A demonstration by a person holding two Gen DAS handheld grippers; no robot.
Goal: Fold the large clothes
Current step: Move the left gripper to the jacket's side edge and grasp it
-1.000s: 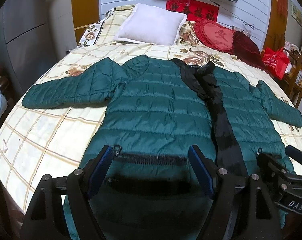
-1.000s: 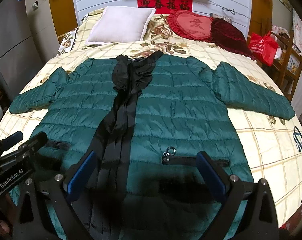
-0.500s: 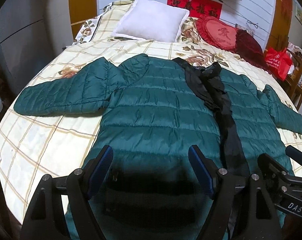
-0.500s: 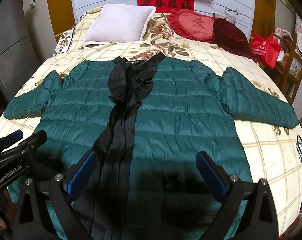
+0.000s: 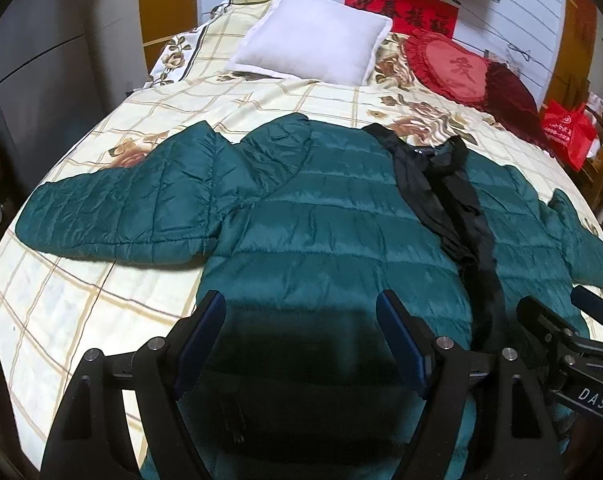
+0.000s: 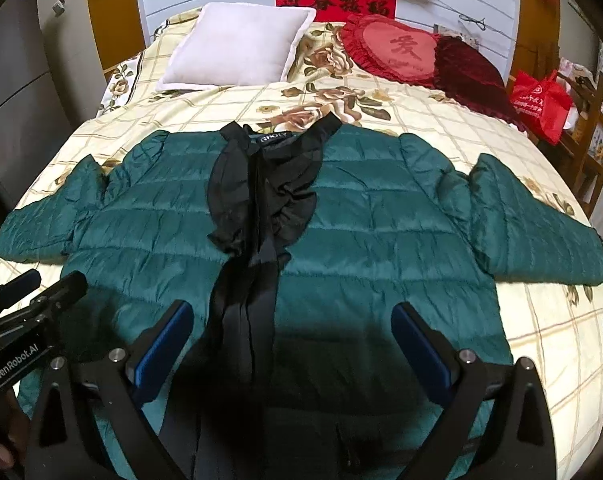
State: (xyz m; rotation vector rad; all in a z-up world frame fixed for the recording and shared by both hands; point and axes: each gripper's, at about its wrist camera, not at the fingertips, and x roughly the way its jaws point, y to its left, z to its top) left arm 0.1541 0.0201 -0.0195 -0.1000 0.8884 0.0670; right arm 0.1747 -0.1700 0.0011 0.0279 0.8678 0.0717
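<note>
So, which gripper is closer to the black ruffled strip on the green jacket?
Right. The black strip runs down just inside the right gripper's left finger; in the left wrist view, it lies outside the left gripper, toward the right.

Moved forward over the green jacket (image 5: 321, 240) toward the pillows — both the left gripper (image 5: 301, 340) and the right gripper (image 6: 293, 344). Pocket zipper and ring pull, clear between the right gripper's fingers a second ago, now lost in the dark shadow under them; likewise the zipper line once seen between the left gripper's fingers. Collar and black ruffle (image 6: 261, 200) now larger and lower in the right wrist view — left sleeve (image 5: 133, 216) likewise in the left.
</note>
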